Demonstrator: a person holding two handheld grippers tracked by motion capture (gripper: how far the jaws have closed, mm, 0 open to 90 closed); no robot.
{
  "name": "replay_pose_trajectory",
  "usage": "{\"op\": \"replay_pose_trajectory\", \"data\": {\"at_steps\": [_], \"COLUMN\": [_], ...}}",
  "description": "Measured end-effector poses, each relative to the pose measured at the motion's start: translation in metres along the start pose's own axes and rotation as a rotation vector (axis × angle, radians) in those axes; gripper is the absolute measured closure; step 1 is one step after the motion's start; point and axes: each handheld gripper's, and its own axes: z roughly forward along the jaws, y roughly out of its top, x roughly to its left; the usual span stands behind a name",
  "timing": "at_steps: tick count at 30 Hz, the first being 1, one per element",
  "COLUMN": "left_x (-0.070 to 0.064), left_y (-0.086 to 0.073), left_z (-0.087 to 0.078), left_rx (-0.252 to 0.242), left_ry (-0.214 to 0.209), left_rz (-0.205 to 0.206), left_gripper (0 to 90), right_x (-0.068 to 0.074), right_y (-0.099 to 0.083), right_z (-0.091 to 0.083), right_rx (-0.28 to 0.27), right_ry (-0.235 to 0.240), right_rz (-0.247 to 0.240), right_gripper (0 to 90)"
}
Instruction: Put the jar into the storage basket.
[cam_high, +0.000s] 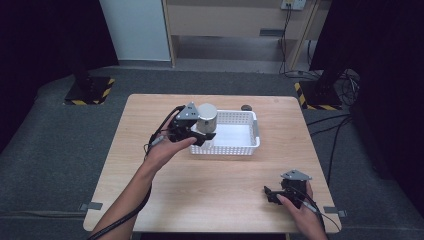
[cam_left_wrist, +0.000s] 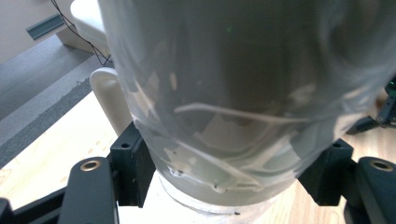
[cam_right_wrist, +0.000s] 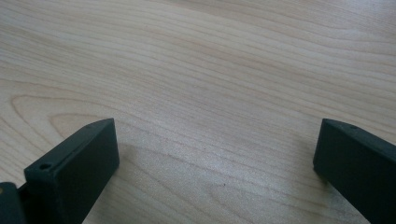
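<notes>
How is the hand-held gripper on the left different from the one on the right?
The left hand-held gripper is shut on a grey cylinder; the right hand-held gripper is open and holds nothing. The left one is raised at the white basket; the right one sits low near the wooden table's front edge, away from the basket. Both are black, with a grey plate on top.

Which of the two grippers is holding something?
The left gripper, by the white basket. It squeezes a grey can, while the right gripper sits open over bare table.
</notes>
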Motion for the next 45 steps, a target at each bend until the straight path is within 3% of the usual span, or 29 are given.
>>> {"op": "replay_pose_trajectory", "data": {"at_steps": [5,13,30,38,45], "left_x": [0.012,0.027,0.044,0.052,0.056], "left_y": [0.007,0.01,0.012,0.007,-0.005], "left_z": [0.009,0.021,0.041,0.047,0.057], "left_rx": [0.003,-0.005,0.005,-0.006,0.015], "left_ry": [0.025,0.032,0.04,0.042,0.034], "left_rz": [-0.003,-0.017,-0.031,-0.035,-0.058], "left_gripper": [29.5,29.5,29.5,29.5,29.5], "right_x": [0.0,0.0,0.0,0.0,0.0], "right_y": [0.0,0.0,0.0,0.0,0.0], "right_z": [0.0,0.0,0.0,0.0,0.0], "right_rx": [0.0,0.001,0.0,-0.001,-0.001], "right_ry": [0.0,0.0,0.0,0.0,0.0], "right_rz": [-0.003,-0.002,-0.003,-0.004,-0.005], "right_gripper": [0.3,0.4,0.4,0.4,0.4]}}
